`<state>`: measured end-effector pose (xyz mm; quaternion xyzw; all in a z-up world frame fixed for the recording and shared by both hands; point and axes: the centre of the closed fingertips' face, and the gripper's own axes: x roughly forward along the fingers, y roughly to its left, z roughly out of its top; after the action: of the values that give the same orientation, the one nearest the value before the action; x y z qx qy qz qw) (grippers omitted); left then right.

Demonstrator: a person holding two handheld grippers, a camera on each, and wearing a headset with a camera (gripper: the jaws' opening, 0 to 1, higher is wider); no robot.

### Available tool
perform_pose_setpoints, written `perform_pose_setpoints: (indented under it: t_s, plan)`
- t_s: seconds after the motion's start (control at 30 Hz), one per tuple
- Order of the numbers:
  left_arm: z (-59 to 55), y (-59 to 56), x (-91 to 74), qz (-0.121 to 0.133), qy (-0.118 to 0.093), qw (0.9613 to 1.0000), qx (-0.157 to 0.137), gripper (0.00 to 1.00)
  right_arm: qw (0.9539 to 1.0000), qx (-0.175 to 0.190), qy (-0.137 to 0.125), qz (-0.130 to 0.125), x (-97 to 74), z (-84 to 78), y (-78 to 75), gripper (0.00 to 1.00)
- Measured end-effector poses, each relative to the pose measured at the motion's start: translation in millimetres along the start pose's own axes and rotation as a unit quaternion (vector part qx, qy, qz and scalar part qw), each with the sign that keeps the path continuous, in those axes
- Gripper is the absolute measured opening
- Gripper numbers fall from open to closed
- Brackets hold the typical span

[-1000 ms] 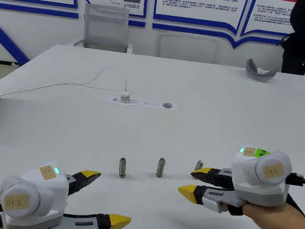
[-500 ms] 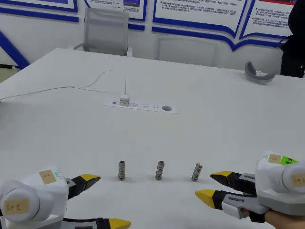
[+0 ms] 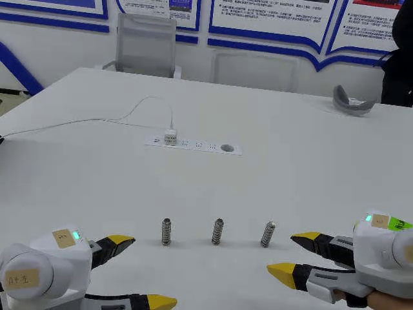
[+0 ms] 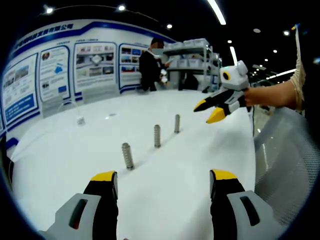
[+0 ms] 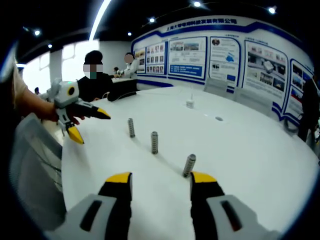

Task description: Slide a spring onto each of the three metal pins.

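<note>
Three upright pins stand in a row on the white table, each with a spring around it: the left spring (image 3: 166, 231), the middle spring (image 3: 218, 231) and the right spring (image 3: 268, 234), which leans a little. My left gripper (image 3: 142, 271) is open at the lower left, short of the left spring (image 4: 128, 155). At the lower right my right gripper (image 3: 297, 253) is open with nothing between its yellow-tipped fingers (image 3: 282, 271). It sits just right of the right spring (image 5: 189, 165). In the left gripper view the right gripper (image 4: 212, 108) hovers beyond the far spring (image 4: 177, 123).
A white power strip (image 3: 193, 143) with a plugged-in charger (image 3: 170, 136) and cable lies mid-table. A grey headband-like object (image 3: 352, 100) rests at the far right. A grey chair (image 3: 144, 39) stands behind the table. People stand in the background (image 5: 94, 75).
My right gripper has drawn back to the right and away from the right spring, which now stands uncovered. The left gripper has barely moved.
</note>
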<state>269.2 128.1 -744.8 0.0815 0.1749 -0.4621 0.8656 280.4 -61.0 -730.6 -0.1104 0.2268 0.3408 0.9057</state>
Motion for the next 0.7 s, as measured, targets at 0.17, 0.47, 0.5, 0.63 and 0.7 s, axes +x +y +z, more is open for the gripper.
perform_pose_setpoints:
  t_s: [0.17,0.47,0.5,0.63,0.7]
  plan:
    - [1.1,0.4,-0.1,0.001,-0.001,1.0000,0.001,0.77,1.0000,0.006,-0.004,-0.003,-2.0,-0.8,-3.3,0.51]
    - [2.4,2.0,-1.5,0.003,-0.002,1.0000,0.002,0.77,0.9999,0.009,-0.012,0.001,-1.9,0.2,-2.5,0.54]
    - [2.5,1.9,-1.5,0.003,-0.002,1.0000,0.002,0.77,0.9999,0.009,-0.012,0.001,-1.9,0.1,-2.6,0.54]
    - [2.7,1.7,-1.2,0.004,-0.003,1.0000,0.002,0.77,0.9998,0.010,-0.015,0.002,-2.0,1.0,-2.5,0.55]
    - [2.8,1.7,-1.2,0.004,-0.003,1.0000,0.002,0.77,0.9998,0.009,-0.015,0.003,-1.9,0.9,-2.5,0.55]
